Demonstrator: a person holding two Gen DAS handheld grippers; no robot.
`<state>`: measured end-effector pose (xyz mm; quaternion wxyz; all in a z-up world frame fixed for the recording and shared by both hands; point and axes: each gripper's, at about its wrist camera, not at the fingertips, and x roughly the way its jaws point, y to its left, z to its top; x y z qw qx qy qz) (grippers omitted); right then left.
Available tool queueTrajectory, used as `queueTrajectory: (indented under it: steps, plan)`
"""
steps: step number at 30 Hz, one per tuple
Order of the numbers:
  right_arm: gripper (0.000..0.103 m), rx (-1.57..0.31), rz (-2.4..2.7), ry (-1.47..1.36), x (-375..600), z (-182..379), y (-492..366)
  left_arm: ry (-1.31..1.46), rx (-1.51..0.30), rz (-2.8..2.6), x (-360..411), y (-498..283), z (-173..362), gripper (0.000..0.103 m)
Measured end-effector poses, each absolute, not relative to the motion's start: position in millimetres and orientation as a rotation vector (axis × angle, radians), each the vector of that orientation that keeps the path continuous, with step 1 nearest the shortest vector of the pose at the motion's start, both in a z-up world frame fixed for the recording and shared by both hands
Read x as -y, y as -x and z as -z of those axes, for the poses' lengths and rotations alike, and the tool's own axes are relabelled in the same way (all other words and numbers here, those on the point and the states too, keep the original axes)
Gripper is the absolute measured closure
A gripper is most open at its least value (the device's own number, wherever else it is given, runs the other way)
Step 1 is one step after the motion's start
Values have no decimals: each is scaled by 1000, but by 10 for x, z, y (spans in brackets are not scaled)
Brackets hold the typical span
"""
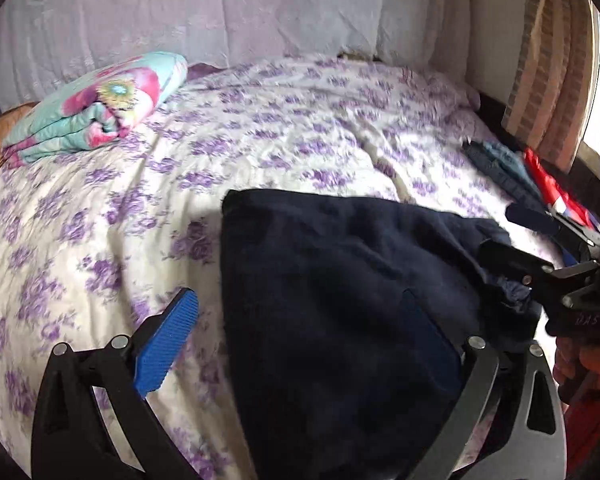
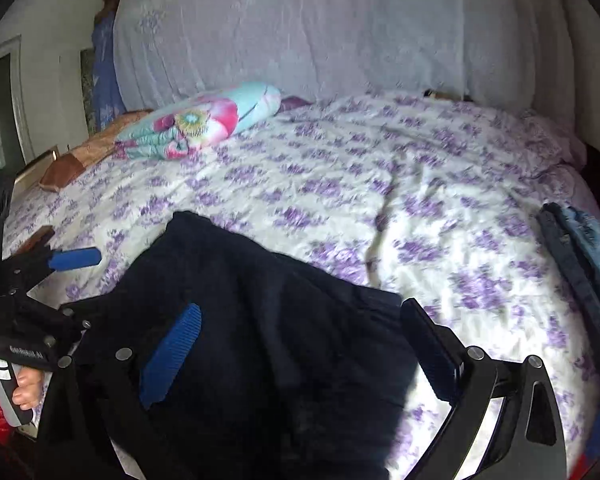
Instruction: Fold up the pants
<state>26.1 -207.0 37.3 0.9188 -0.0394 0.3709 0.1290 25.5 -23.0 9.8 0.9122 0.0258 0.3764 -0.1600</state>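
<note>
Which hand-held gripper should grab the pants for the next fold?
Probably the right hand-held gripper: it is open with the pants between its fingers. The left straddles only their edge.

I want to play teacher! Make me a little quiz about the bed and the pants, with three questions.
1. True or false: the left tool is shut on the dark pants.
2. Pick one. The bedsheet has: A purple flowers, B green stripes, C red dots.
3. Fill the blank: the folded blanket with the big pink flower lies ___ the pants (touching or apart from).

Key: 1 false, it is wide open. 2 A. 3 apart from.
</note>
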Motion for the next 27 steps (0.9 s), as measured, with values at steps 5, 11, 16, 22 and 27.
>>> queueTrajectory:
  steps: [5, 11, 16, 22, 27]
  plan:
    - [3, -784, -230, 79, 2099, -189, -302, 97, -902, 384, 83, -591, 291, 4]
    - [3, -744, -237, 26, 2457, -342, 220, 42, -858, 267, -244, -177, 206, 5]
    - [3, -908, -303, -210, 2892, 164, 176, 218, -878, 317, -491, -9, 456, 4]
    - [3, -938, -362, -180, 2792, 84, 64, 205, -914, 428, -277, -10, 371, 5]
    - [3, -991, -462, -401, 3057, 205, -423, 243, -940, 504, -175, -340, 436, 5]
